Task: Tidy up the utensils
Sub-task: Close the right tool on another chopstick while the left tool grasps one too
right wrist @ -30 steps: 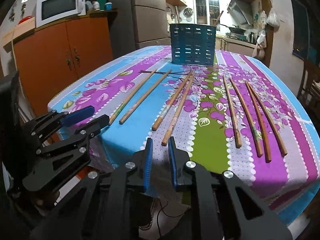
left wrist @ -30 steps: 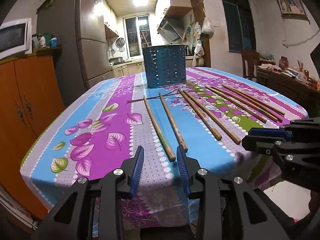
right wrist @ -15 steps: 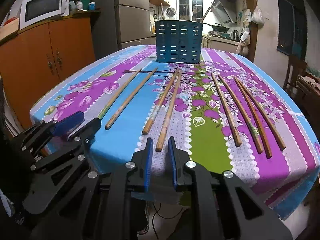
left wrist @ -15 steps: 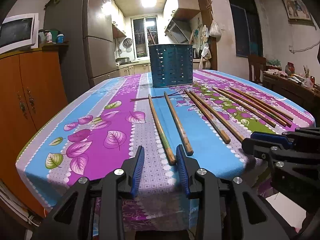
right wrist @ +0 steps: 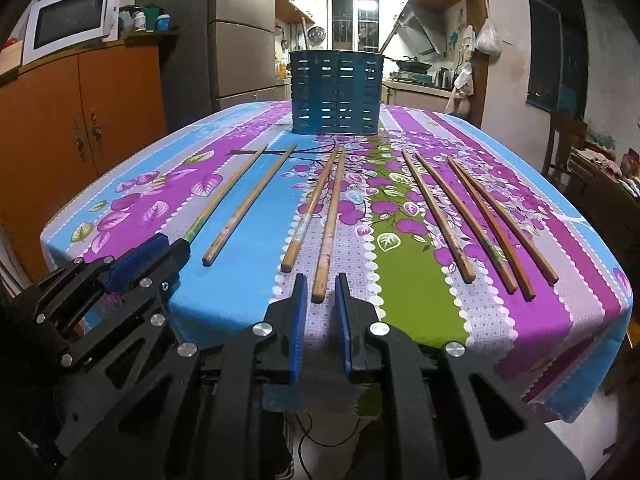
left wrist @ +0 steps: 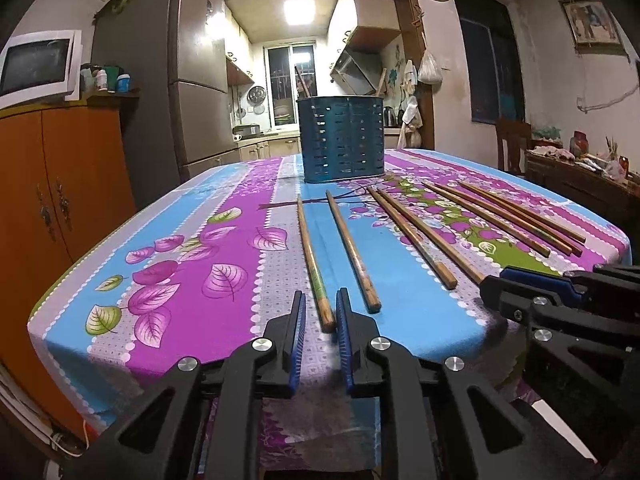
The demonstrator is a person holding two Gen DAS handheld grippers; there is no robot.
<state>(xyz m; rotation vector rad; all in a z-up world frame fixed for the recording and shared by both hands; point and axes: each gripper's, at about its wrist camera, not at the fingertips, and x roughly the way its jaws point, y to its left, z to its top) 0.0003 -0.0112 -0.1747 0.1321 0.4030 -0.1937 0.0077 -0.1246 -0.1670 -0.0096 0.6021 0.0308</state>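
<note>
Several wooden chopsticks lie side by side on the flowered tablecloth [left wrist: 200, 264], pointing toward a blue slotted utensil holder [left wrist: 341, 145] at the far end, also in the right wrist view [right wrist: 336, 92]. My left gripper [left wrist: 321, 312] is open at the near table edge, its fingers on either side of the near end of the leftmost chopstick [left wrist: 314, 264]. My right gripper [right wrist: 320, 292] is open with the near end of the fourth chopstick from the left [right wrist: 328, 232] between its fingers. Neither grips anything.
An orange cabinet [left wrist: 60, 192] with a microwave [left wrist: 38, 62] on top stands to the left. A grey refrigerator [left wrist: 160, 100] stands behind it. A wooden chair [left wrist: 514, 140] and a cluttered sideboard [left wrist: 580, 172] are to the right.
Both grippers have moved forward and lower toward the table edge. The chopstick ends now lie between their fingers.
</note>
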